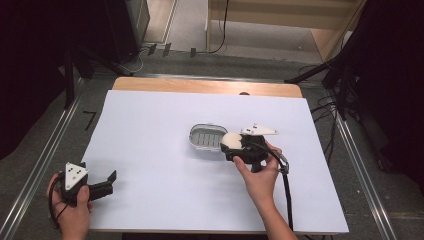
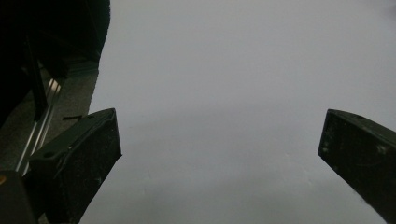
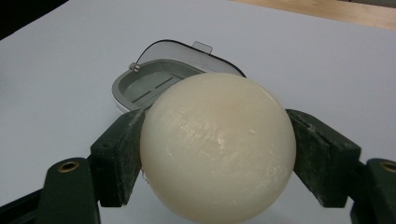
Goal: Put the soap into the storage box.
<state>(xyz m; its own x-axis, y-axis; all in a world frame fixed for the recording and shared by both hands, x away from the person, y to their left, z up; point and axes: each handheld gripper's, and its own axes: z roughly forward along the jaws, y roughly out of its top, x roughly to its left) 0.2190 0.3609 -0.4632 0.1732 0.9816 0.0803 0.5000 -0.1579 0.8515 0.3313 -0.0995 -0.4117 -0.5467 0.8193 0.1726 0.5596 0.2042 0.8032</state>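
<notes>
Right gripper (image 1: pixel 234 145) jaws clamp a cream ball (image 3: pixel 218 147) just beside the grey soap dish (image 1: pixel 206 137); left gripper (image 1: pixel 107 183), at 8 o'clock, jaws apart.

Table (image 1: pixel 210 86): light wood top, its far edge bare across the upper middle of the frame, the rest covered by a white sheet (image 1: pixel 150 150). Floor (image 1: pixel 45 160): grey carpet, with metal rails (image 1: pixel 37 162) running diagonally at lower left and lower right and black cables (image 1: pixel 325 107) lying at right. Background: pale wooden furniture (image 1: pixel 280 20) at upper centre and right, black drapes (image 1: pixel 30 65) at both sides.
</notes>
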